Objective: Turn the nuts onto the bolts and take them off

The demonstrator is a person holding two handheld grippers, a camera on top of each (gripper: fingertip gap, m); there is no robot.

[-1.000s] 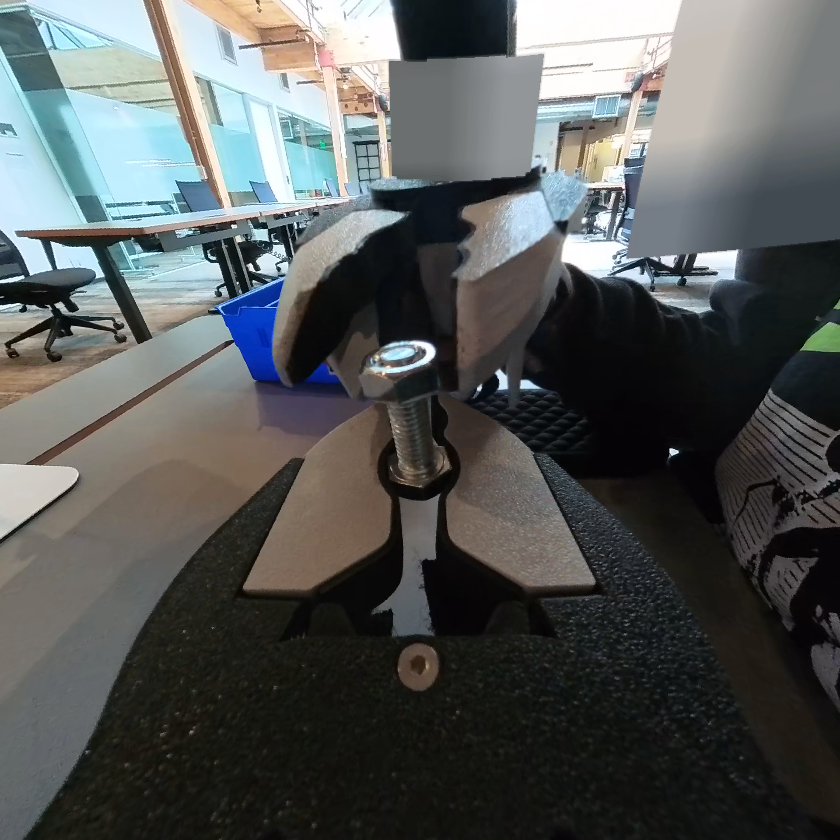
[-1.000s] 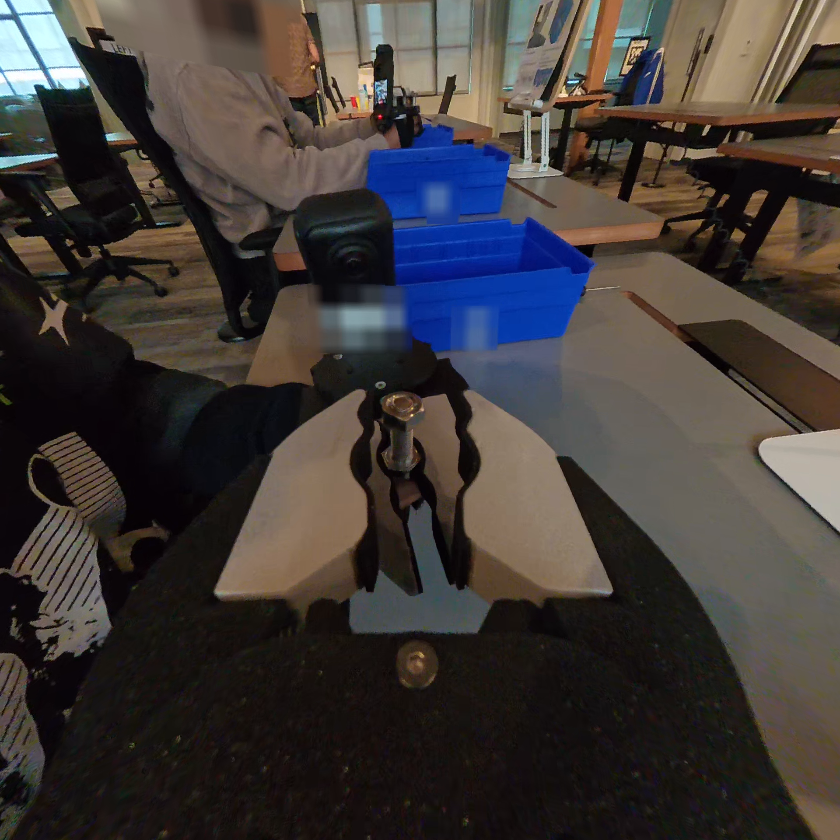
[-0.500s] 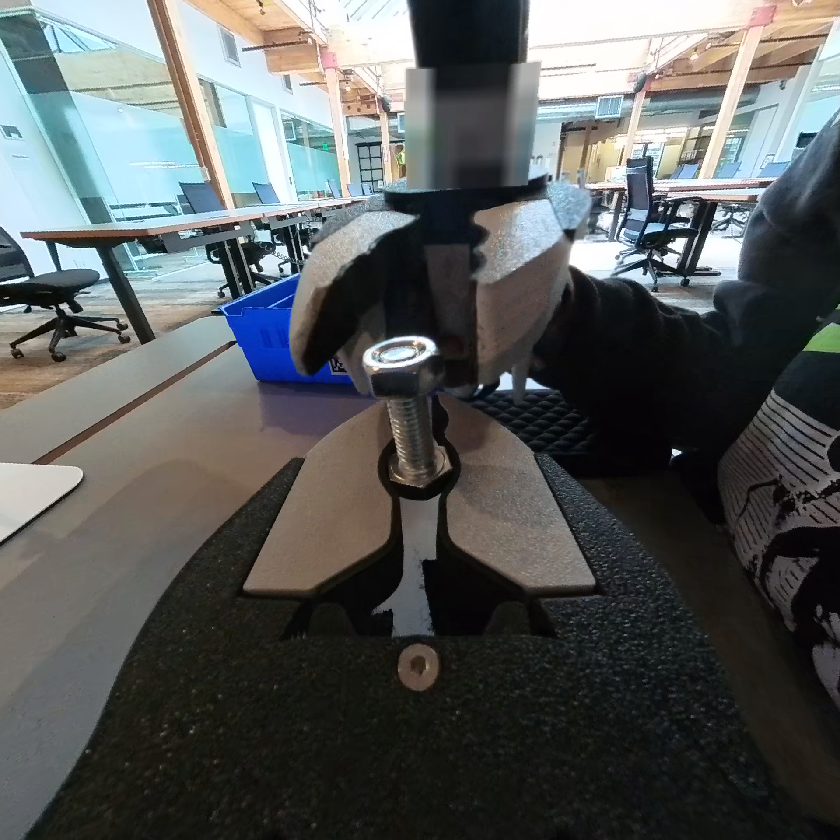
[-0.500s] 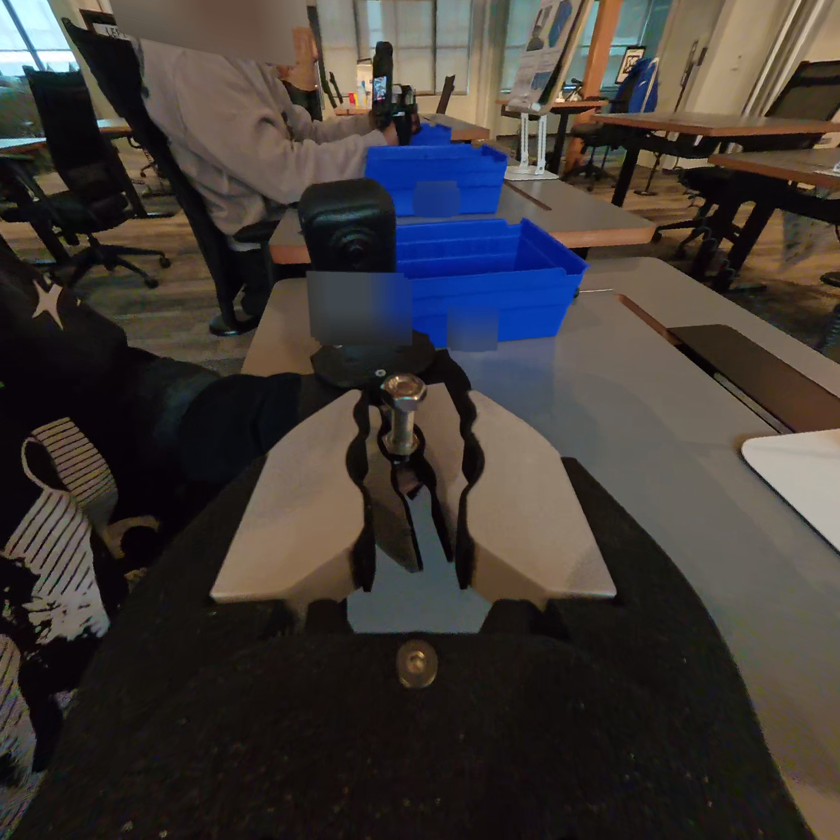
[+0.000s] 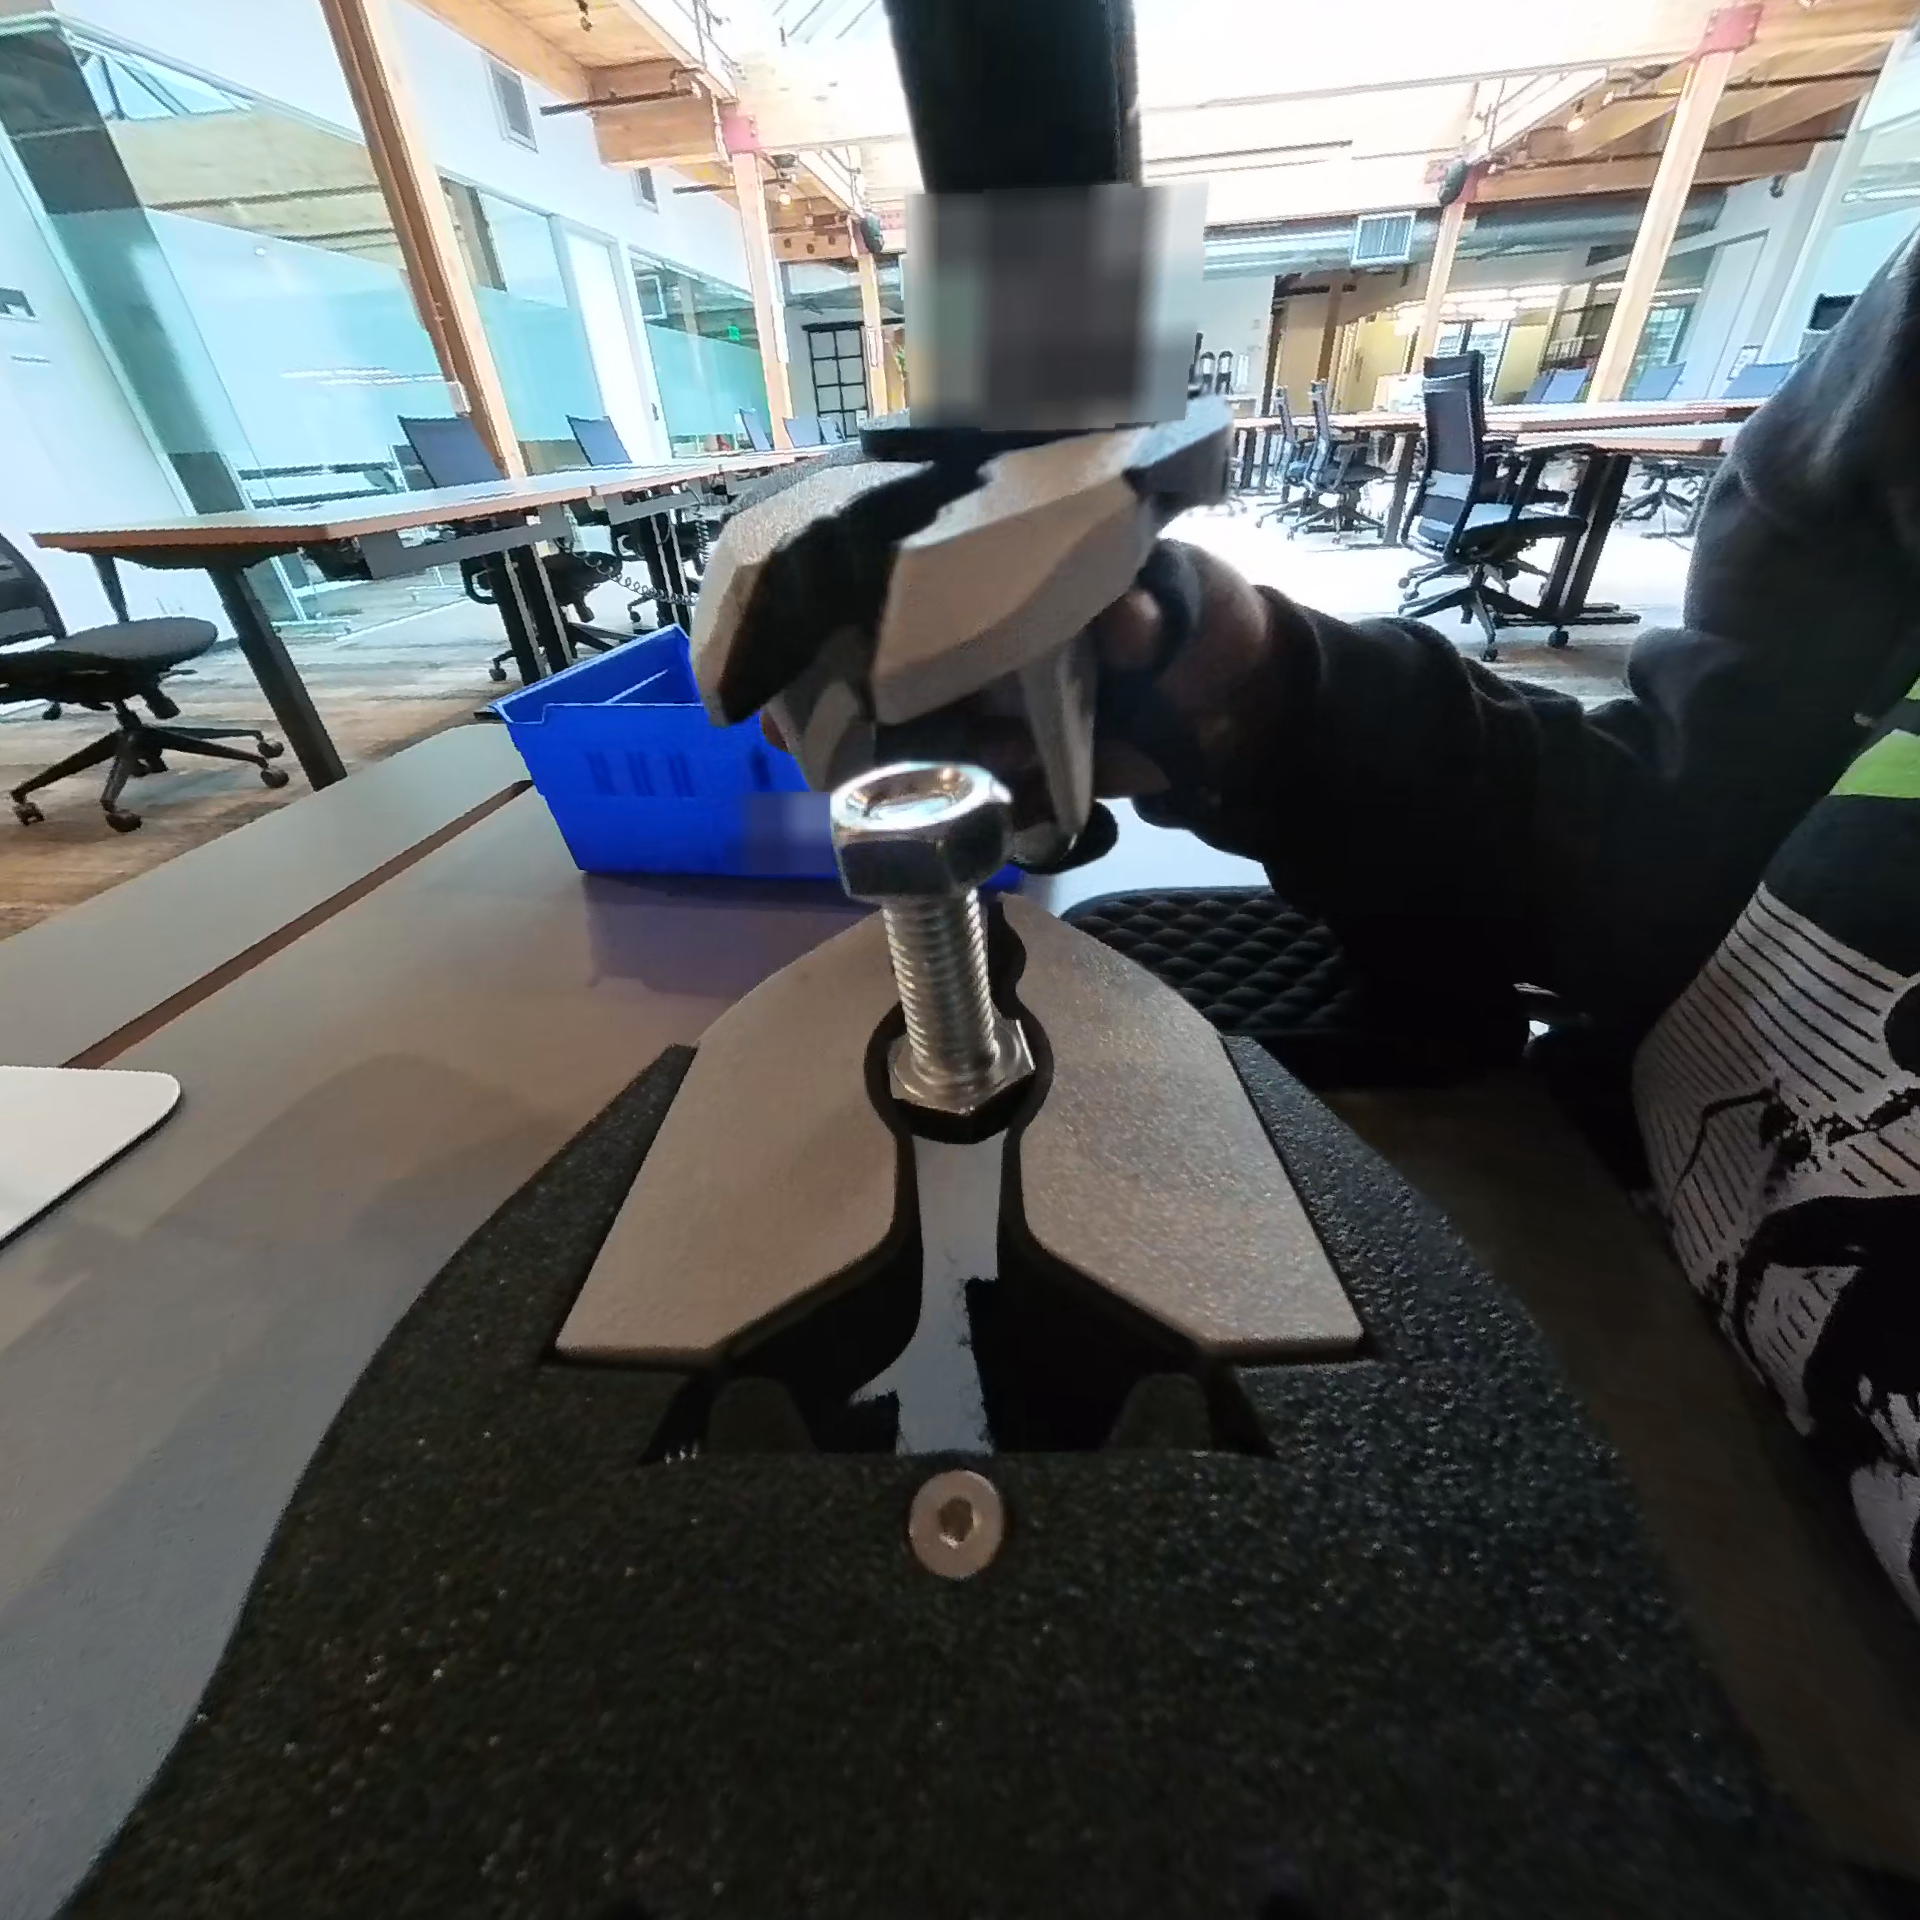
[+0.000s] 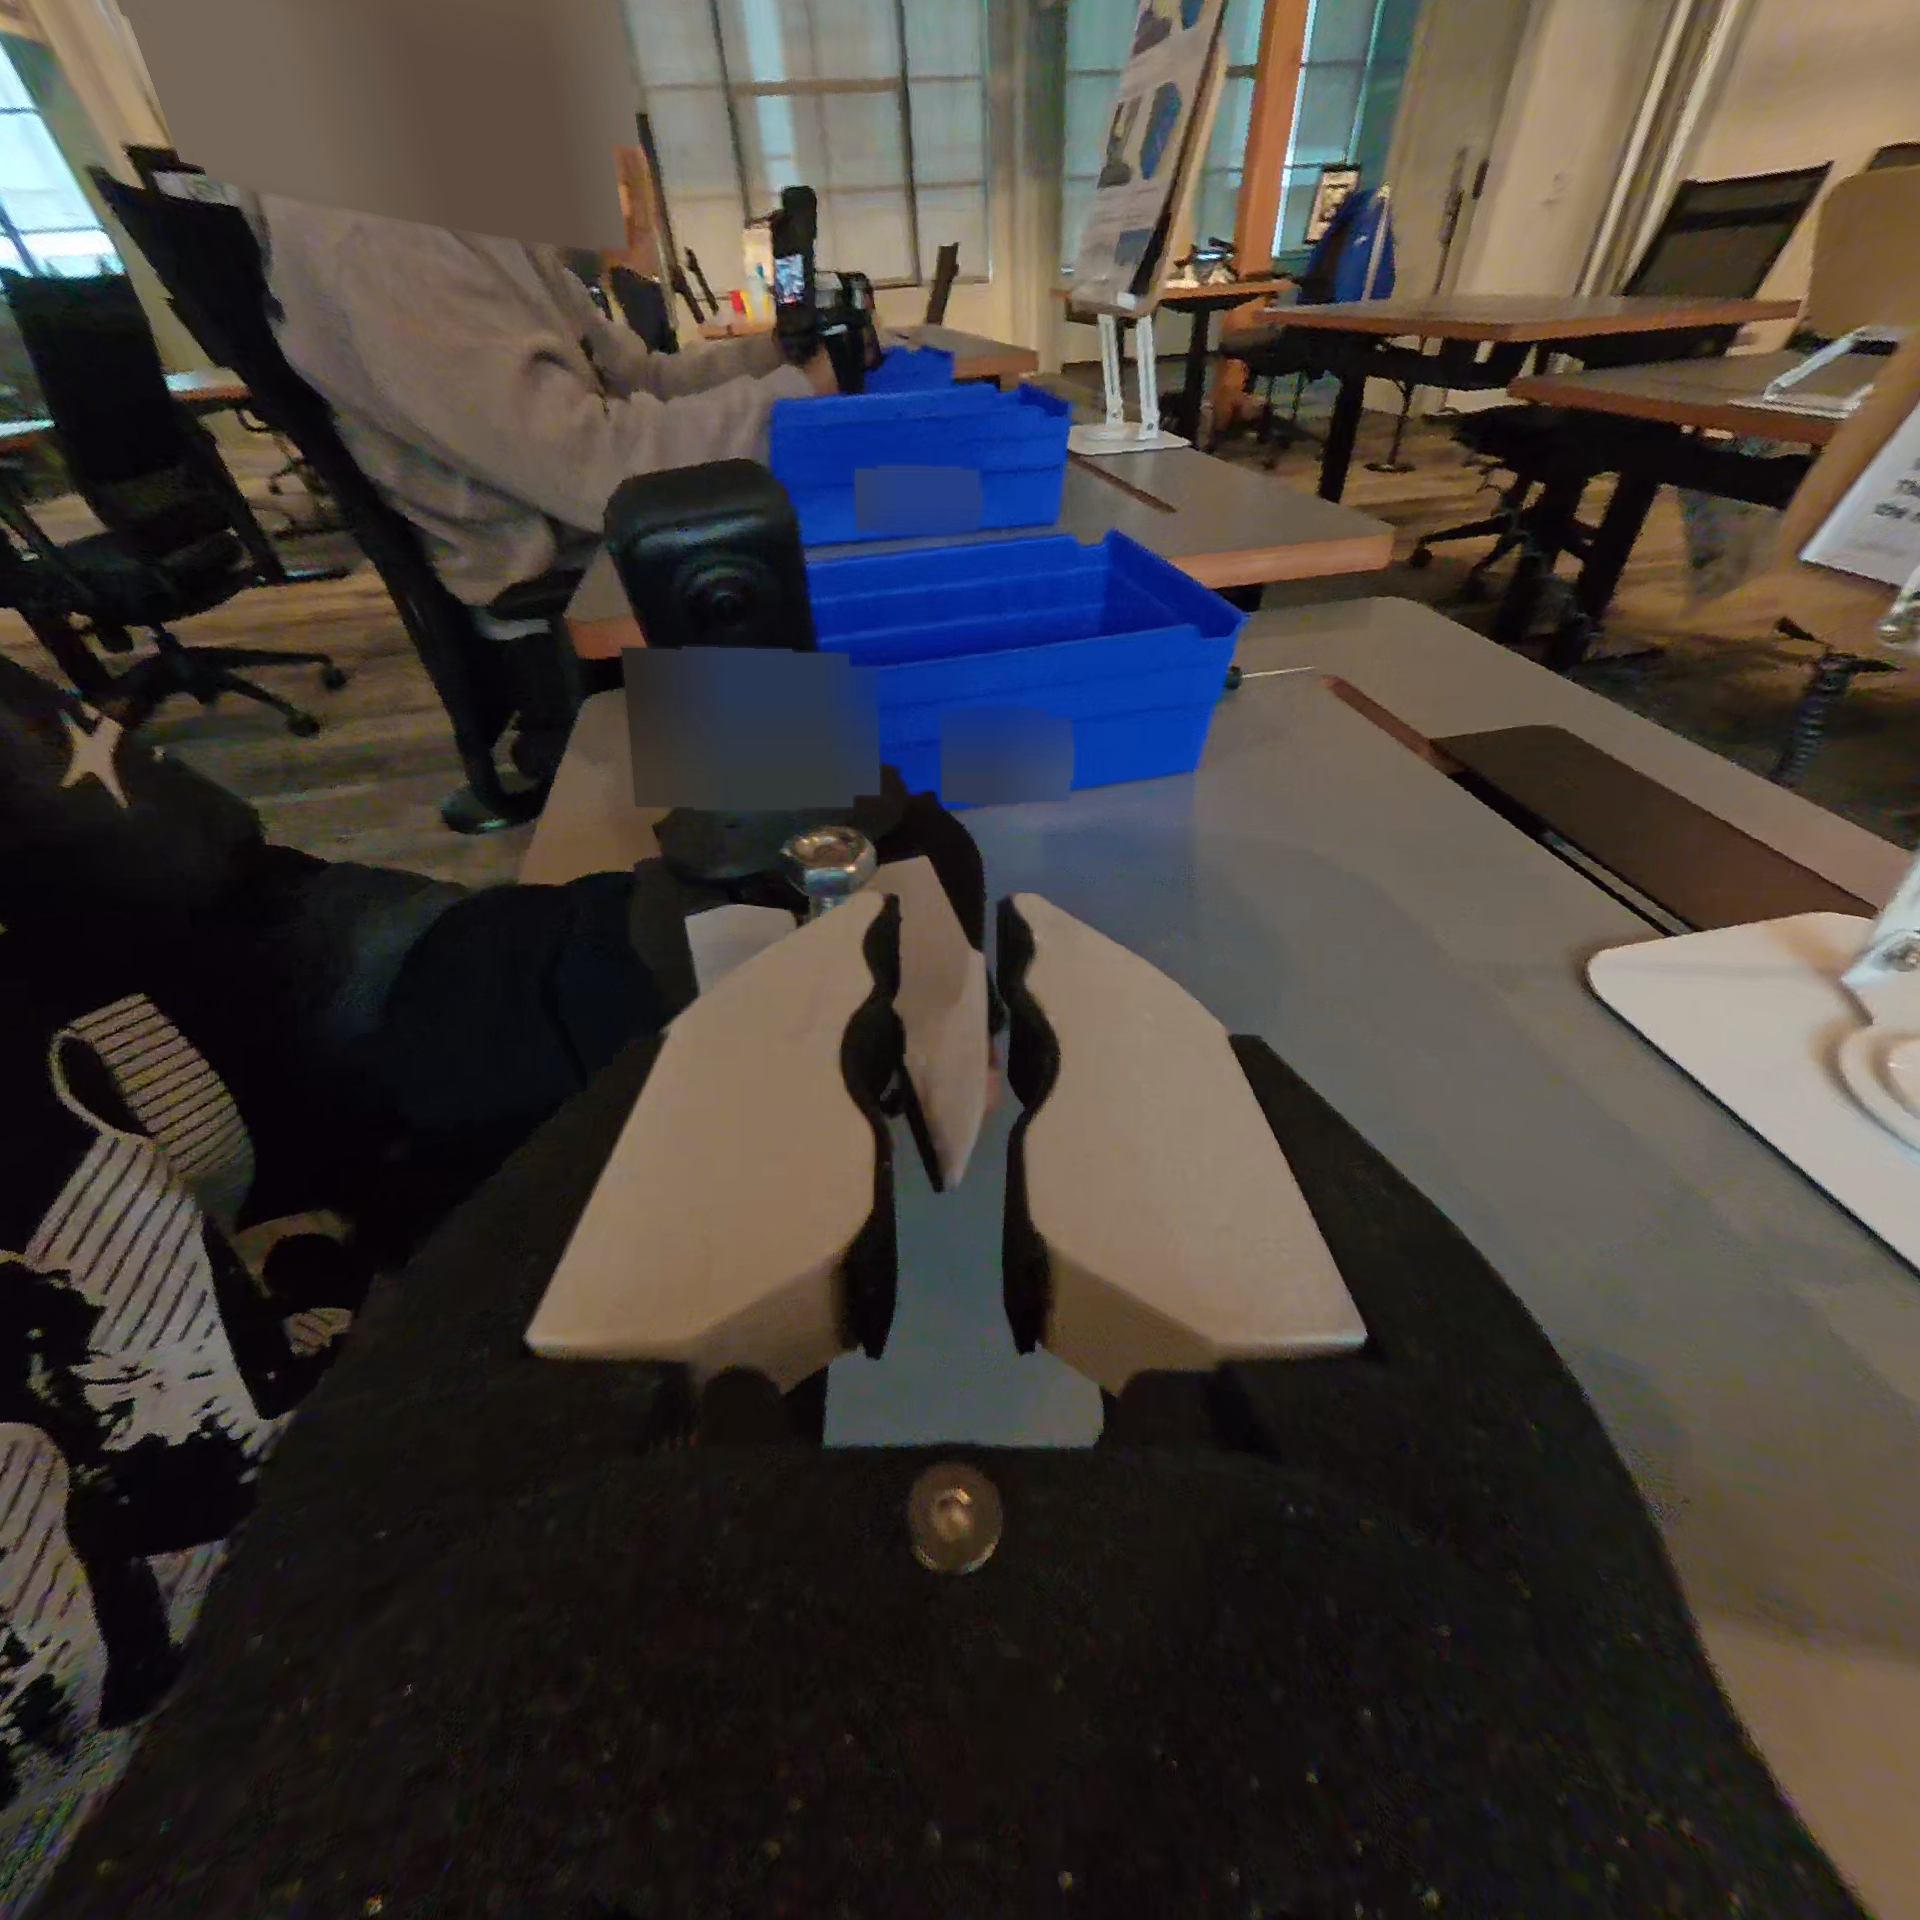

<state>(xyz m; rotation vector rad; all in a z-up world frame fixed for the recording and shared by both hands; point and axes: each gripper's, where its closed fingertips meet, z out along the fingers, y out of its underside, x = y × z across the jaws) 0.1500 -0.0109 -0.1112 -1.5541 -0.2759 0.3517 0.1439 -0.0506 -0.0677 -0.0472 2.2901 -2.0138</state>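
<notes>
A silver bolt [image 5: 943, 987] stands upright in my left gripper [image 5: 961, 1086], which is shut on its hex head at the bottom. A silver nut [image 5: 920, 840] sits at the top end of the thread. My right gripper [image 5: 894, 748] hovers just above and behind the nut, jaws apart and empty, not touching it. In the right wrist view my right gripper [image 6: 948, 935] is open, with grey table showing between its fingers [image 6: 748, 1143]. The nut [image 6: 828, 864] shows just left of the fingertips. One finger of the left gripper [image 6: 940, 1029] shows in the gap.
A blue bin [image 6: 1018, 665] stands on the grey table [image 6: 1351, 987] behind the grippers and also shows in the left wrist view [image 5: 644, 790]. A white pad [image 6: 1745, 1029] and a dark mat [image 6: 1631, 821] lie to the right. A person [image 6: 468, 395] sits at the neighbouring desk.
My right gripper, which was closed around the nut, has opened wider and drawn up and off it. The left gripper still holds the bolt upright.
</notes>
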